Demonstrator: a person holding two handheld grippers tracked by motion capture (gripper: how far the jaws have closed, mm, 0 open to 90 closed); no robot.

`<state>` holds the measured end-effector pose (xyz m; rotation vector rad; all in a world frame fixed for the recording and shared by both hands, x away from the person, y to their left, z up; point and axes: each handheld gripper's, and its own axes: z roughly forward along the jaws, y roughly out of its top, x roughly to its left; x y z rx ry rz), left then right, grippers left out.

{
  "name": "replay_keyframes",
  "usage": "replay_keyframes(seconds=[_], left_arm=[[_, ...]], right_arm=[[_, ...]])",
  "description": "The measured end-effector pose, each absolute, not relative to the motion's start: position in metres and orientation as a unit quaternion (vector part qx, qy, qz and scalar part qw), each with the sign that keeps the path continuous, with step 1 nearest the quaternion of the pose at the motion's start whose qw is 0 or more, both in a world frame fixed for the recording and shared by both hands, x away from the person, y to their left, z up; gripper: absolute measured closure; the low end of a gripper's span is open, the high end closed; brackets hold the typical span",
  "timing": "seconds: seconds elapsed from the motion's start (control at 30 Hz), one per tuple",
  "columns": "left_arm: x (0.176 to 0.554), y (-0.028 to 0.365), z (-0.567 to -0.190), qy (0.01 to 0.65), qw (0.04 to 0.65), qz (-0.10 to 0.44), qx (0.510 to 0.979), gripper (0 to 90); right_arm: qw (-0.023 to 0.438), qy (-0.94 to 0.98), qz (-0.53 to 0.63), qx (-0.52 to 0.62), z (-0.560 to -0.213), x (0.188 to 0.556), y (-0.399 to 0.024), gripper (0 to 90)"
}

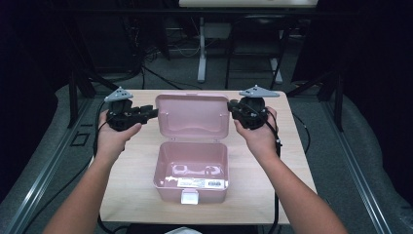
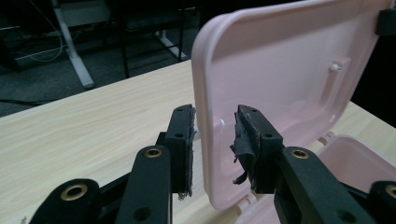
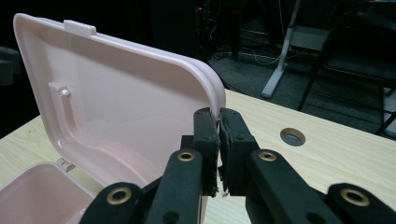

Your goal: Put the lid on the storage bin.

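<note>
a pale pink plastic box [image 1: 191,171] with rounded corners sits in the middle of the light wooden counter [image 1: 131,190], its white latch tab [image 1: 189,197] facing the person and a white label [image 1: 202,183] lying inside on its floor. its hinged pink lid [image 1: 193,116] stands raised behind the box, the inner face turned toward the person. the right claw [image 3: 218,126], held in the person's right hand [image 1: 258,134], is pinched tight on the lid's right edge, with the rim caught between the two black pads [image 3: 207,140] near the lid's rounded upper corner. the left claw [image 2: 214,135], in the left hand [image 1: 114,136], is at the lid's left edge with its pads [image 2: 184,140] spread apart; the rim passes between them, a clear gap shows between the rim and the pad on the lid's inner side, and whether the other pad touches the rim cannot be told. the rubber facing on that inner pad [image 2: 245,144] is frayed and peeling. in the high view both claws [image 1: 146,113] sit level with the lid's upper half, one at each side, each topped by a grey three-cornered plate [image 1: 118,94]. a round cable hole [image 3: 293,136] is cut in the counter beyond the right claw.
</note>
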<state>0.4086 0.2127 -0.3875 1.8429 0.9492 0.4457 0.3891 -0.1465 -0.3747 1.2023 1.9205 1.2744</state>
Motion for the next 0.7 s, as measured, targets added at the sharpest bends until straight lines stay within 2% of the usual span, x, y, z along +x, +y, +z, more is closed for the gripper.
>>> replay_keyframes(seconds=[0.43, 0.7], left_arm=[[0.420, 0.195, -0.378, 0.395, 0.474, 0.211, 0.758, 72.0], [0.423, 0.193, -0.374, 0.406, 0.471, 0.214, 0.753, 80.5]], right_arm=[[0.266, 0.714, 0.474, 0.443, -0.374, 0.387, -0.147, 85.9], [0.264, 0.712, 0.478, 0.442, -0.375, 0.386, -0.149, 85.9]])
